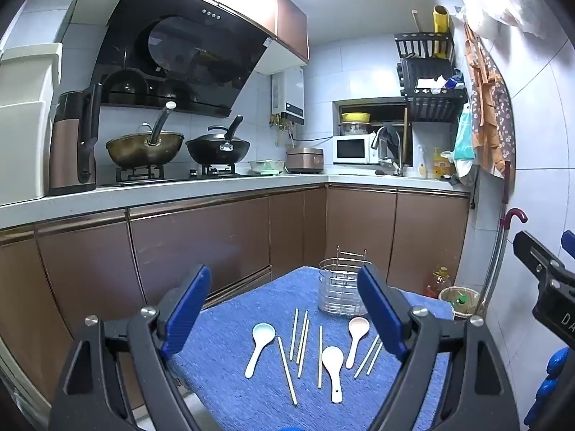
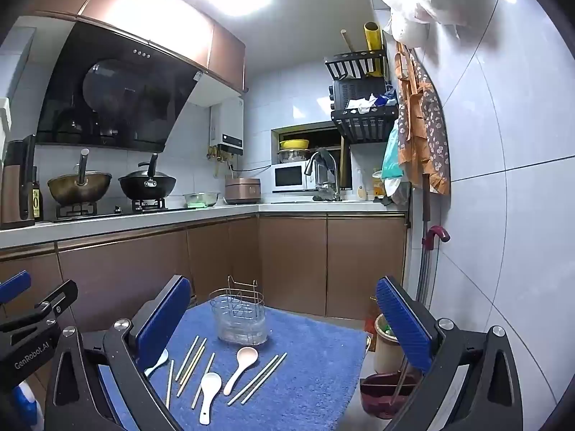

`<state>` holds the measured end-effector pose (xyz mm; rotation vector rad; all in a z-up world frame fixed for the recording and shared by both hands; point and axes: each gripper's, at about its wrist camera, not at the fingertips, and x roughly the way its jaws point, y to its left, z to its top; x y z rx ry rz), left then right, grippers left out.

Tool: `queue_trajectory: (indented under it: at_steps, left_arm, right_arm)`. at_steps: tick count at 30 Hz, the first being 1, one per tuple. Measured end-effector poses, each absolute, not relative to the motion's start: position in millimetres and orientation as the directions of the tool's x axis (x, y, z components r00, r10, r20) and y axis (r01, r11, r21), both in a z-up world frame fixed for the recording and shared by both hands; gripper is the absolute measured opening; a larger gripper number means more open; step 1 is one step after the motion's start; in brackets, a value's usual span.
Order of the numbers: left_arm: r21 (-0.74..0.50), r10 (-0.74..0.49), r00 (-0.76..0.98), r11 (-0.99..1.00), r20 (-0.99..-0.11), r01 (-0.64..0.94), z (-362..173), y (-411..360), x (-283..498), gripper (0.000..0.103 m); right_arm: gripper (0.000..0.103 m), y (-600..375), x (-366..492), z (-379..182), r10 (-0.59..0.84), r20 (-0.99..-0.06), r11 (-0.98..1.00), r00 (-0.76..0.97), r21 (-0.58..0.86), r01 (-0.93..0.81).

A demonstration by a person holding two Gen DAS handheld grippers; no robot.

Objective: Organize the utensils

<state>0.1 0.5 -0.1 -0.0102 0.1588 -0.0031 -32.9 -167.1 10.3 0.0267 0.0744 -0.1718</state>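
Observation:
A blue towel (image 1: 251, 395) (image 2: 316, 388) covers a small table. On it lie a pale blue spoon (image 1: 259, 344) (image 2: 158, 361), a white spoon (image 1: 333, 366) (image 2: 208, 391), a pink spoon (image 1: 356, 337) (image 2: 241, 368) and several wooden chopsticks (image 1: 303, 337) (image 2: 192, 364). A wire utensil holder (image 1: 339, 283) (image 2: 239, 318) stands empty at the towel's far edge. My left gripper (image 1: 284, 319) is open and empty above the utensils. My right gripper (image 2: 284, 330) is open and empty above the towel's right part.
Brown cabinets (image 1: 201, 248) and a counter with woks (image 1: 145, 147) run behind the table. A bin (image 2: 386, 344) and a red dustpan (image 2: 386, 393) stand on the floor to the right. An oil bottle (image 1: 438, 282) stands by the wall.

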Motion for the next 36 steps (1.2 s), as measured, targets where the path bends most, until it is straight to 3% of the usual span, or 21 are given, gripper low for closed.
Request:
queue_trajectory:
  at_steps: [26,36]
  left_arm:
    - [-0.030,-0.036,0.976,0.999,-0.214,0.031,-11,-10,6,0.083]
    - [-0.028,-0.029,0.980,0.999,-0.196,0.024,-9,-10,3,0.083]
  right_arm:
    - [0.103,-170,-26,5,-0.170,-0.103,0.985,0.980,0.000,0.171]
    - [0.103,-169,-27,4,-0.181,-0.103,0.983,0.978,-0.010,0.181]
